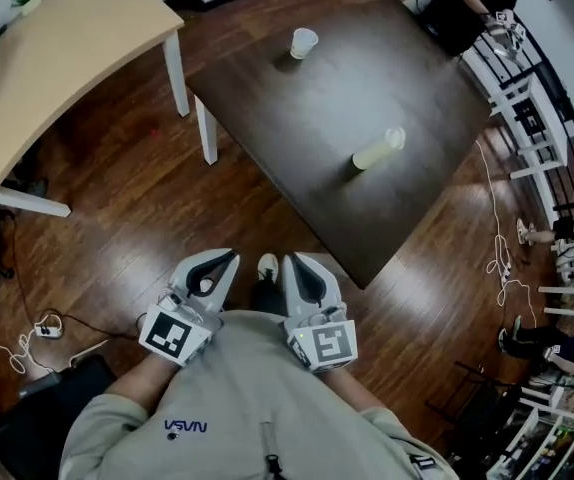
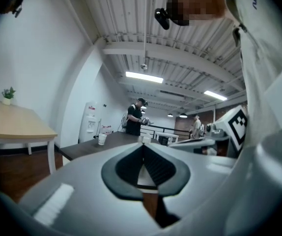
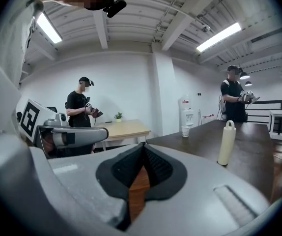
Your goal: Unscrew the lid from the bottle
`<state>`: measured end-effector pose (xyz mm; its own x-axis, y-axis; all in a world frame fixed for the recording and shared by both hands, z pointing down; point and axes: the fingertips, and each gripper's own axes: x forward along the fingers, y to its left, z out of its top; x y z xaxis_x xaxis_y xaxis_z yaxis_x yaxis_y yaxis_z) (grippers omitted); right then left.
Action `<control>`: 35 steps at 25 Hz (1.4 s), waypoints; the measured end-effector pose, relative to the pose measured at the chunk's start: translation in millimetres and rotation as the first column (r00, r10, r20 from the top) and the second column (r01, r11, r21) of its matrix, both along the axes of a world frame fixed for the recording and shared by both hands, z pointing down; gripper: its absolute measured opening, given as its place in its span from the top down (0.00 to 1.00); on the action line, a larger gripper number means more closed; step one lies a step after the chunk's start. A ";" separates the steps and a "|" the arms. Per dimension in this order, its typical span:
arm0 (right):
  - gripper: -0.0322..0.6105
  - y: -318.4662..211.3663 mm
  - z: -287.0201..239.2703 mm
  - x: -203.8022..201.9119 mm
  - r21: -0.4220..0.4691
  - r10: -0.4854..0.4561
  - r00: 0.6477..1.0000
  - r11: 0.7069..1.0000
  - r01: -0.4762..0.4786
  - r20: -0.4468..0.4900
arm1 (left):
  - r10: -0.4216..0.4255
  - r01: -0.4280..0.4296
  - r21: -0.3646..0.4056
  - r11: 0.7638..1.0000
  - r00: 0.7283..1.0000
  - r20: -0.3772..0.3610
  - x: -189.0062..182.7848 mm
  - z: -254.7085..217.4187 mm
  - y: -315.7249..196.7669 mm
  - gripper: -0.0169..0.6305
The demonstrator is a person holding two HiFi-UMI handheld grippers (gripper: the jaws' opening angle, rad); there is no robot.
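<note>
A pale yellow bottle (image 1: 375, 152) with a white looped lid (image 1: 395, 138) stands upright on the dark table (image 1: 317, 118), toward its right side; in the right gripper view the bottle (image 3: 226, 142) rises at right. My left gripper (image 1: 229, 258) and right gripper (image 1: 291, 260) are side by side close to my chest, over the wooden floor, short of the table's near corner. Both are shut with nothing between the jaws. The left gripper (image 2: 143, 144) and the right gripper (image 3: 142, 145) each show pads pressed together. Neither touches the bottle.
A white paper cup (image 1: 304, 42) stands at the table's far end. A light wooden table (image 1: 57, 58) is at left, white racks (image 1: 527, 118) at right, cables (image 1: 42, 328) on the floor. A person (image 1: 462, 8) stands beyond the table; another person (image 3: 82, 109) stands by the wooden table.
</note>
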<state>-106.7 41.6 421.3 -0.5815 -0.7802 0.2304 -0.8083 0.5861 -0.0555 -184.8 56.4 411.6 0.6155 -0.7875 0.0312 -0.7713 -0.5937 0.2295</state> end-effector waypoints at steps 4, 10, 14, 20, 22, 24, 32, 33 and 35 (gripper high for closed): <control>0.95 -38.1 6.9 24.5 0.003 0.027 0.999 1.000 -0.027 0.017 | 0.014 -0.015 0.015 1.000 0.998 0.062 17.4 -1.9 -31.5 0.97; 0.95 -97.5 9.7 75.2 0.024 0.066 0.998 0.998 -0.066 0.008 | 0.008 -0.014 0.040 0.999 0.991 0.135 56.5 -11.7 -89.2 0.97; 0.95 -129.3 20.7 110.2 0.019 0.107 0.994 0.994 -0.107 -0.008 | 0.029 -0.036 0.044 0.998 0.986 0.162 87.4 -10.0 -123.1 0.97; 0.79 -170.1 59.9 159.8 -0.028 0.196 0.979 0.980 -0.198 -0.056 | 0.125 -0.130 0.012 0.991 0.972 0.198 117.8 16.4 -145.2 0.89; 0.74 -181.2 74.9 172.2 -0.048 0.224 0.972 0.973 -0.227 -0.068 | 0.145 -0.146 -0.007 0.989 0.970 0.197 121.7 20.9 -151.7 0.87; 0.66 -193.7 89.8 179.8 -0.063 0.237 0.968 0.968 -0.242 -0.081 | 0.160 -0.159 -0.024 0.987 0.966 0.204 121.9 24.2 -158.1 0.85; 0.46 -237.6 140.5 199.0 -0.093 0.279 0.952 0.952 -0.291 -0.130 | 0.203 -0.194 -0.063 0.979 0.951 0.233 124.6 31.9 -165.0 0.85; 0.44 -241.4 144.9 199.7 -0.093 0.279 0.951 0.952 -0.292 -0.136 | 0.203 -0.194 -0.062 0.979 0.950 0.238 124.9 31.5 -165.7 0.85; 0.42 -247.4 154.0 201.0 -0.098 0.275 0.950 0.952 -0.290 -0.146 | 0.194 -0.183 -0.064 0.981 0.950 0.246 123.1 31.4 -166.8 0.85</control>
<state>94.3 -205.8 575.3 -0.3002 -0.8712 0.3885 -0.9446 0.3282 0.0062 -61.7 -110.4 443.0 0.7212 -0.6528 0.2318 -0.6818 -0.7282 0.0703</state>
